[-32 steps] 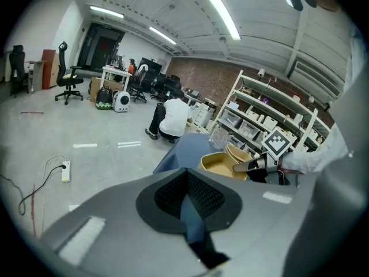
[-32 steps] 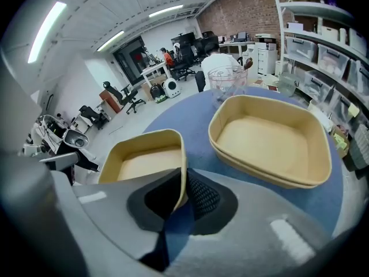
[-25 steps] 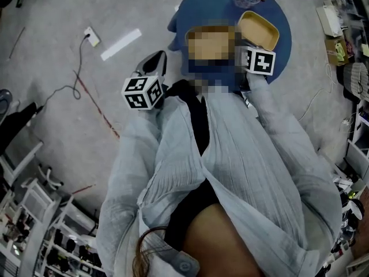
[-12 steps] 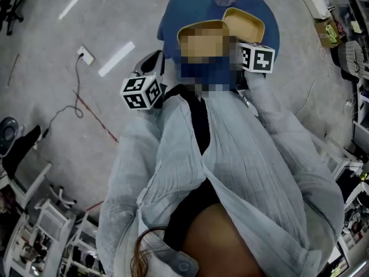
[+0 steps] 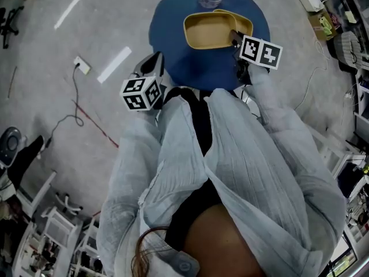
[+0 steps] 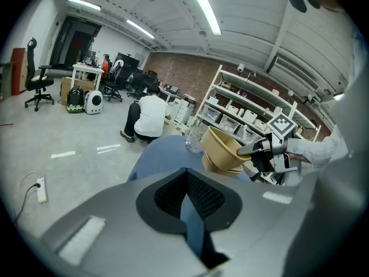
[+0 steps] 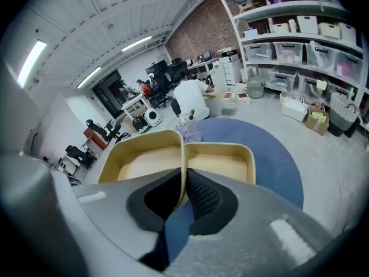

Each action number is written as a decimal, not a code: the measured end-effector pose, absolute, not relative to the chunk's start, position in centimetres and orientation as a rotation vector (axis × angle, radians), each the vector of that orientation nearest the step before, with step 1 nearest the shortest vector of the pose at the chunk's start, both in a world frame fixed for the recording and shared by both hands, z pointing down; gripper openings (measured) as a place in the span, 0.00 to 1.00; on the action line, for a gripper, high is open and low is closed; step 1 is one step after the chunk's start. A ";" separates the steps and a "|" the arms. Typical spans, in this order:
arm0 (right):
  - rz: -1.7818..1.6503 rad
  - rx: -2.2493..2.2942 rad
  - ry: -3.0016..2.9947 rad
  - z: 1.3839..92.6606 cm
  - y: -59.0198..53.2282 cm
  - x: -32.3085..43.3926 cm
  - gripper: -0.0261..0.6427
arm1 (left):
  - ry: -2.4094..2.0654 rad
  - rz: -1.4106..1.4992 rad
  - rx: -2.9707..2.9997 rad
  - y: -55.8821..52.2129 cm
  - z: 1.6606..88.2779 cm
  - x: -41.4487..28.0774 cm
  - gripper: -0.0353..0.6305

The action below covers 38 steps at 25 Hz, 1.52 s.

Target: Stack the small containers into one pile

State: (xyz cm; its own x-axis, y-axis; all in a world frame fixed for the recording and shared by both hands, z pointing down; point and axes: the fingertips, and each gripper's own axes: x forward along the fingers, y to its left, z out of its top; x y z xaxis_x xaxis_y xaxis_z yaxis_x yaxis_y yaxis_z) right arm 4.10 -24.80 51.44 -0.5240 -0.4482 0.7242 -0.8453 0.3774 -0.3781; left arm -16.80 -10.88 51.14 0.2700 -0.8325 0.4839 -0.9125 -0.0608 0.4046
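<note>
Right gripper (image 7: 183, 182) clenched on tan container (image 7: 144, 165) rim; left gripper (image 6: 186, 175) closed, empty.

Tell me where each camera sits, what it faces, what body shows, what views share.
Head view: on the head, facing down at torso, left gripper, right gripper, blue table.
Left gripper view: along its shut, empty jaws toward the table; right sleeve visible.
Right gripper view: along jaws clamping the held container beside the second container.
Shared: both containers, in all three.
</note>
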 end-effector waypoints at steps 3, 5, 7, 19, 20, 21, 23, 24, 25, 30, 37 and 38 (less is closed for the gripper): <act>1.038 1.176 -2.109 51.5 -25.9 5.5 0.08 | -1.562 0.159 1.907 -11.7 51.2 -16.2 0.07; 1.056 1.219 -2.094 51.7 -26.5 6.4 0.08 | -1.554 0.160 1.914 -12.2 51.1 -15.7 0.07; 1.077 1.260 -2.077 51.9 -27.0 7.5 0.08 | -1.542 0.166 1.925 -12.7 51.1 -15.1 0.07; 1.170 1.468 -1.963 54.1 -28.1 12.5 0.08 | -1.503 0.217 1.928 -13.0 51.5 -13.8 0.07; 1.176 1.477 -1.955 54.3 -28.2 12.7 0.08 | -1.502 0.219 1.927 -13.0 51.5 -13.8 0.07; 1.180 1.484 -1.948 54.5 -28.2 12.8 0.08 | -1.501 0.220 1.927 -13.0 51.6 -13.8 0.07; 1.178 1.496 -1.935 54.8 -28.2 12.9 0.08 | -1.499 0.222 1.928 -13.1 51.6 -13.7 0.07; 1.177 1.501 -1.928 54.9 -28.3 12.8 0.08 | -1.497 0.223 1.930 -13.2 51.6 -13.7 0.07; 1.177 1.505 -1.921 55.1 -28.2 12.8 0.08 | -1.495 0.224 1.932 -13.2 51.6 -13.7 0.07; 1.165 1.510 -1.896 55.7 -28.0 12.7 0.08 | -1.484 0.227 1.939 -13.3 51.7 -13.1 0.07; 1.037 1.473 -1.892 55.6 -27.8 12.4 0.09 | -1.480 0.232 1.931 -12.9 51.9 -12.8 0.07; 1.017 1.462 -1.896 55.6 -27.8 12.2 0.09 | -1.479 0.233 1.930 -12.9 51.9 -12.8 0.07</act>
State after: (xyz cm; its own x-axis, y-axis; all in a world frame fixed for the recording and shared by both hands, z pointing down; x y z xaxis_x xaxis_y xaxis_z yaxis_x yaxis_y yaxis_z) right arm 12.25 -27.83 55.58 -0.2707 -0.5594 0.7834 -0.9621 0.1294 -0.2400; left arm -12.79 -12.90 51.90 0.3365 -0.7835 0.5225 -0.9060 -0.1181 0.4064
